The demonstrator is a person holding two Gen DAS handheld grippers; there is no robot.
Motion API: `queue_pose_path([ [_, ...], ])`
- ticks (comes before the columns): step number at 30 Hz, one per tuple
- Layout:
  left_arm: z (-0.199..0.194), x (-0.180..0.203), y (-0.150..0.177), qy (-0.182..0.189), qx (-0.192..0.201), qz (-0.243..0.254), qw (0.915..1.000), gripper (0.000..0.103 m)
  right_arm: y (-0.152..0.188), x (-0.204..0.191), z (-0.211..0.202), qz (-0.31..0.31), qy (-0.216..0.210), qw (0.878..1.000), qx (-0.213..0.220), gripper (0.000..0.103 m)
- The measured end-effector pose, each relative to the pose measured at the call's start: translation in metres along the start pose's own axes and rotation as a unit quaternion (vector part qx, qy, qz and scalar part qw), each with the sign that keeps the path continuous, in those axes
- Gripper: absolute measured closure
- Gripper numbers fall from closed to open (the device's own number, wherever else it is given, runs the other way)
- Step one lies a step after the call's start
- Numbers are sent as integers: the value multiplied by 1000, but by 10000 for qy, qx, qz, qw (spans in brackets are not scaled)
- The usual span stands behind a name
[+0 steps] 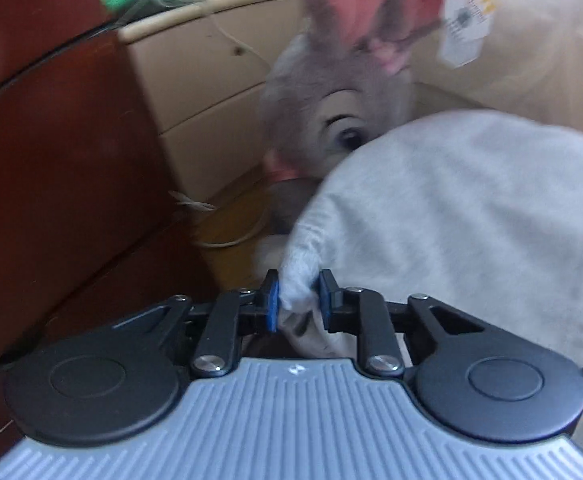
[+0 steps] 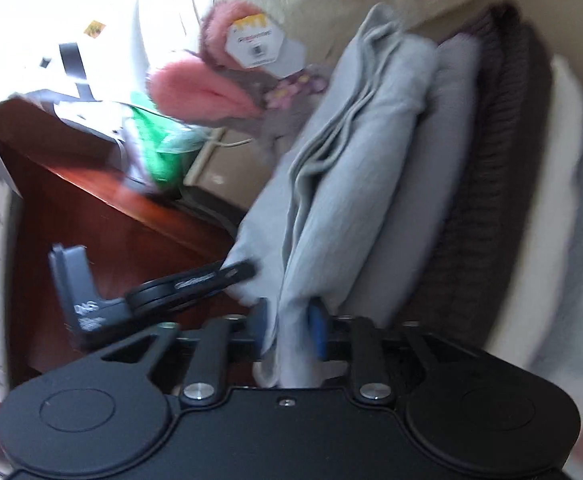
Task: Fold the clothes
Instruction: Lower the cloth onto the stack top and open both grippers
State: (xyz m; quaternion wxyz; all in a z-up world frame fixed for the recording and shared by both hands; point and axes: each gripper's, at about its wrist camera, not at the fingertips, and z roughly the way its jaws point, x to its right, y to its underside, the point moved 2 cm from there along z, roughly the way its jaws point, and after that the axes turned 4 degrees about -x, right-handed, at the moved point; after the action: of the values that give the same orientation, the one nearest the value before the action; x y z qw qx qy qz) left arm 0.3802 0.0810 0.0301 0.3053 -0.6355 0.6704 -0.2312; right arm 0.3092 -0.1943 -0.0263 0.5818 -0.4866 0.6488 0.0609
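A light grey garment (image 1: 471, 208) spreads over the right half of the left wrist view, and my left gripper (image 1: 299, 300) is shut on a bunched corner of it between blue pads (image 1: 272, 304). Seen from the right wrist, the same grey garment (image 2: 355, 152) hangs in long folds, and my right gripper (image 2: 289, 328) is shut on its lower edge. The left gripper (image 2: 231, 272) shows there at the left, clamped on another edge of the cloth. Beside the held cloth lie a folded pale grey piece (image 2: 447, 152) and a dark knitted one (image 2: 503, 152).
A grey plush rabbit (image 1: 331, 92) with pink ears (image 2: 195, 84) and a paper tag (image 1: 465, 20) sits behind the garment. Dark red wooden furniture (image 1: 59, 168) stands at the left, a cream cabinet (image 1: 195, 80) beyond it. Cream bedding (image 2: 559, 168) lies at the right, green plastic (image 2: 163, 156) on the wood.
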Motion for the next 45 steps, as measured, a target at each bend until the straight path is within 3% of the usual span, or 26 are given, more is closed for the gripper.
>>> queue_pose_path([
  [2,-12,-3,11,-274,408,-37,9988,80,-6,13,-16,58,-238,9992,323,38],
  [3,-21,-2,15,-299,679,-34,9972,80,-11,20,-24,179,-391,9980,468,34],
  [7,-46,12,15,359,1390,9,9896,77,-47,37,-24,564,-626,9942,673,32],
  [9,-48,26,12,1083,1361,265,9844,64,-62,39,-14,613,-555,9949,580,31],
  [11,-43,44,16,1704,1107,526,9777,62,-73,43,1,724,-418,9956,426,31],
  [14,-37,72,36,1938,996,1107,9697,63,-83,47,16,884,-230,9956,230,31],
  [16,-32,84,49,1840,1039,1399,9674,64,-99,42,28,763,-182,9969,94,30],
  [17,-31,88,55,1772,1083,1513,9664,64,-107,39,34,702,-158,9974,26,43],
  [19,-29,94,66,1672,1158,1697,9643,64,-115,19,32,-18,202,9997,95,79],
  [22,-27,79,66,1943,1075,1466,9639,61,-105,-17,17,-1335,755,9865,578,80],
  [24,-22,74,62,1987,966,1311,9664,59,-88,-20,6,-1743,1002,9741,1034,81],
  [27,-13,77,57,1616,831,1370,9738,59,-87,-3,-1,-1436,1149,9757,1188,80],
  [30,-12,77,53,1537,746,1328,9763,59,-87,16,-7,-1070,1280,9773,1305,77],
  [34,-14,78,52,1390,640,1333,9792,59,-88,40,-14,-580,1452,9769,1457,62],
  [38,-27,81,56,1392,810,1070,9811,61,-90,29,-22,-778,1819,9638,1785,56],
  [41,-49,91,61,1569,1318,976,9739,58,-89,3,-39,-1237,1994,9471,2187,54],
  [43,-51,102,62,1730,1267,1075,9708,58,-89,-21,-41,-1917,1870,9404,2096,54],
  [45,-47,112,67,1953,1094,1117,9682,58,-82,-39,-36,-2729,1810,9260,1876,54],
])
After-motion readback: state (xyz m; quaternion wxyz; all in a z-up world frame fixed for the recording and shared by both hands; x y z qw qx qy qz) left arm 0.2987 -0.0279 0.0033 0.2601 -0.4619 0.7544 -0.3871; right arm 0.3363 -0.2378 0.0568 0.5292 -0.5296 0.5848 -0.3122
